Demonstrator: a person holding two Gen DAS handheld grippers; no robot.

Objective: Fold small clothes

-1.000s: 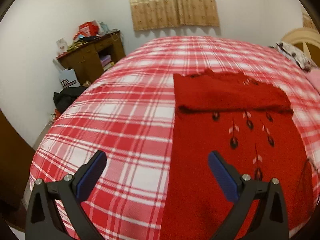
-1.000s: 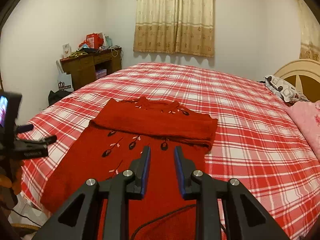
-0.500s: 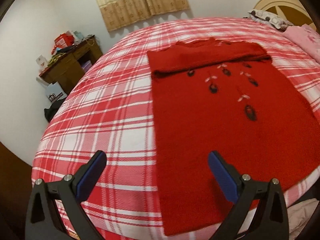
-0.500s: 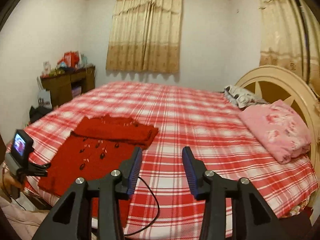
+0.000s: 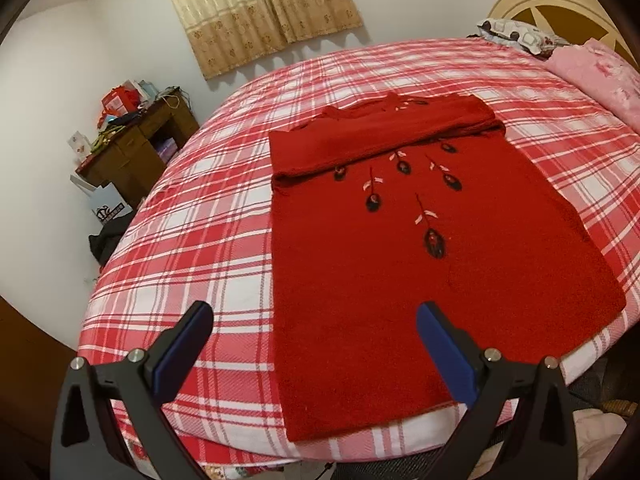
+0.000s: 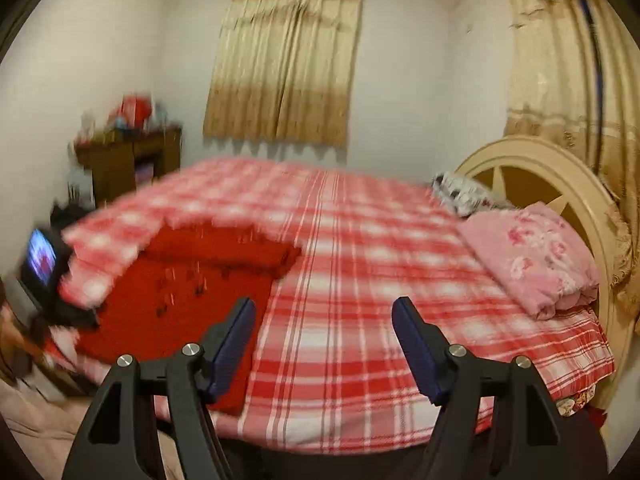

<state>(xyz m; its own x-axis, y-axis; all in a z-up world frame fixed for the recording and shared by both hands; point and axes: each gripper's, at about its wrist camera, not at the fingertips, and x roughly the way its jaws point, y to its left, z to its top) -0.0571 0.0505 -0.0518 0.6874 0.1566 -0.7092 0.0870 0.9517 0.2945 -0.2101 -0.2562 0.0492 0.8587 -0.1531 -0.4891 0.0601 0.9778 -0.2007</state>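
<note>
On the bed with its red and white checked cover lies a red sweater, flat, its top part folded down. Its bottom hem sits by the near bed edge. The left tool hangs over that hem, fingers wide apart, holding nothing. The right tool is spread apart too, over bare cover beside the sweater. A pink blanket rests near the headboard.

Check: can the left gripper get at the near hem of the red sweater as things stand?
Probably yes. The left gripper is open and empty, held above the red sweater near its lower hem, which lies flat on the plaid bedspread. Nothing lies between them.
</note>
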